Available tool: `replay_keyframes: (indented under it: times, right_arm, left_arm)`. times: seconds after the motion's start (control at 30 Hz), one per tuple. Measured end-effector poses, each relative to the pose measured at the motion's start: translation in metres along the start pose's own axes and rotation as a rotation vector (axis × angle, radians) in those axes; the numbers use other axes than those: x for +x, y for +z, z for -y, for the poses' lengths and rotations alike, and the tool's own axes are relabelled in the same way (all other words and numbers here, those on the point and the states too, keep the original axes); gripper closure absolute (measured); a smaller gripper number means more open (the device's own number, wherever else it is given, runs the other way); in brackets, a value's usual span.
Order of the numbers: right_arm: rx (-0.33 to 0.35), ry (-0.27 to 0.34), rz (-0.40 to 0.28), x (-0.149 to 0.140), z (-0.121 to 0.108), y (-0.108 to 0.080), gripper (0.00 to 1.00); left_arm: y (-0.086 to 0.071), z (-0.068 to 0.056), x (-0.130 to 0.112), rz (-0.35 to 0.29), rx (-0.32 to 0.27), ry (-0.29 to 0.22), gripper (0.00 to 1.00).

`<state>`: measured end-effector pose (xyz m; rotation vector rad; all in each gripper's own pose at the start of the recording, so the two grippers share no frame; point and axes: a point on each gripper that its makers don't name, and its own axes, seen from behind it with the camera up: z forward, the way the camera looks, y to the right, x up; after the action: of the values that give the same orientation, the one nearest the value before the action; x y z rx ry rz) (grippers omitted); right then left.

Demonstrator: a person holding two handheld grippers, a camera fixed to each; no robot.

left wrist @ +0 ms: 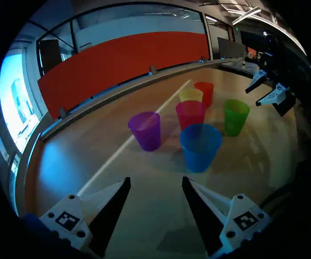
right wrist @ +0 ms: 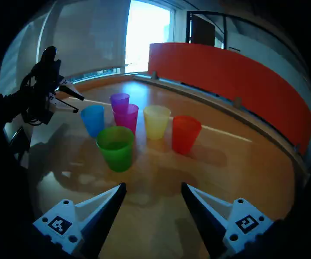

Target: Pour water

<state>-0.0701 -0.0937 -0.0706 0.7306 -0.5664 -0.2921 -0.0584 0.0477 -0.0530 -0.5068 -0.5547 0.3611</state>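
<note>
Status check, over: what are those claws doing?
Left gripper open, empty. Right gripper open, empty. Blue cup ahead of left, green cup ahead of right. Nothing between.

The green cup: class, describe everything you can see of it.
The green cup looks like translucent plastic, tapered, wider at its open rim. It stands upright on the wooden table, foremost of the cups in the right gripper view, apart from the pink cup behind it. Whether it holds water cannot be told.
</note>
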Motion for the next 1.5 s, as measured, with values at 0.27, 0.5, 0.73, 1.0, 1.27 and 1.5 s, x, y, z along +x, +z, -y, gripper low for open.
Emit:
replay_keyframes:
  times: [0.27,0.5,0.73,1.0,1.27,1.5]
  right_arm:
    - [-0.111,0.102,-0.038,0.011,-0.024,-0.007,0.01]
    - [-0.197,0.157,-0.101,0.026,-0.041,-0.013,0.01]
    - [-0.268,0.199,-0.135,0.033,-0.052,-0.014,0.01]
    - [-0.321,0.222,-0.174,0.042,-0.057,-0.016,0.01]
    - [-0.39,0.226,-0.259,0.062,-0.063,-0.023,0.01]
    - [-0.46,0.251,-0.358,0.078,-0.077,-0.035,0.01]
  left_arm:
    - [-0.003,0.02,-0.001,-0.04,0.066,-0.074,0.12]
    - [-0.009,0.044,-0.002,-0.091,0.139,-0.163,0.12]
    - [-0.018,0.063,0.0,-0.136,0.202,-0.208,0.12]
    - [-0.023,0.074,0.0,-0.172,0.252,-0.23,0.12]
    - [-0.032,0.08,0.019,-0.258,0.279,-0.267,0.12]
    - [-0.044,0.087,0.042,-0.348,0.316,-0.296,0.12]
